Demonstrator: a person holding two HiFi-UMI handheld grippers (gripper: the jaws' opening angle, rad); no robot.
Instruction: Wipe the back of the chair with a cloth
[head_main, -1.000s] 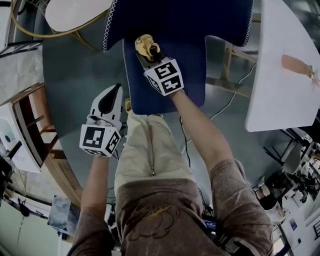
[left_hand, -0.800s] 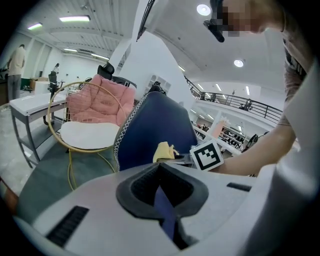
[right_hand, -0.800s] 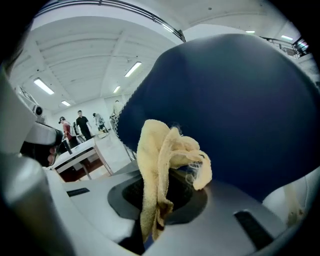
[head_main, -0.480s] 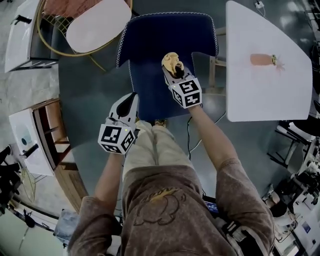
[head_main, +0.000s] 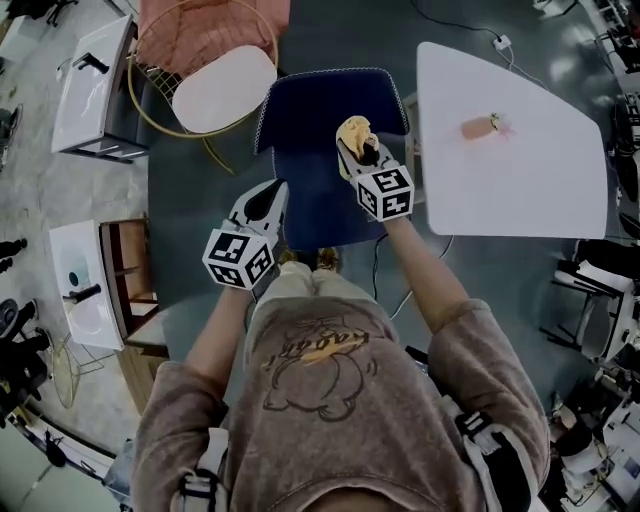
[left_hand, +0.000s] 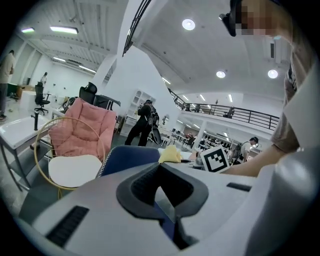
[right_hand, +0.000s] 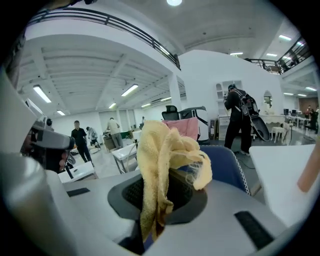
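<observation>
A dark blue chair (head_main: 318, 205) with white edge stitching stands in front of the person, its back (head_main: 320, 100) on the far side. My right gripper (head_main: 358, 148) is shut on a crumpled yellow cloth (head_main: 353, 130), held over the right part of the chair near the foot of the back. In the right gripper view the cloth (right_hand: 160, 160) hangs out of the jaws and the chair (right_hand: 227, 165) rises behind it. My left gripper (head_main: 274, 192) is shut and holds nothing, by the seat's left edge. The left gripper view shows the chair (left_hand: 127, 156) and the cloth (left_hand: 171, 154) beyond the jaws.
A white table (head_main: 530, 170) stands right of the chair with a small pinkish object (head_main: 480, 127) on it. A pink-cushioned round chair with a gold frame (head_main: 210, 35) and a white oval seat (head_main: 225, 88) sit at the back left. White desks (head_main: 90, 80) and a wooden cabinet (head_main: 125, 290) line the left.
The head view has risen and pulled back, so the chair and both grippers look smaller. The right gripper keeps the cloth and now sits nearer the chair's right side.
</observation>
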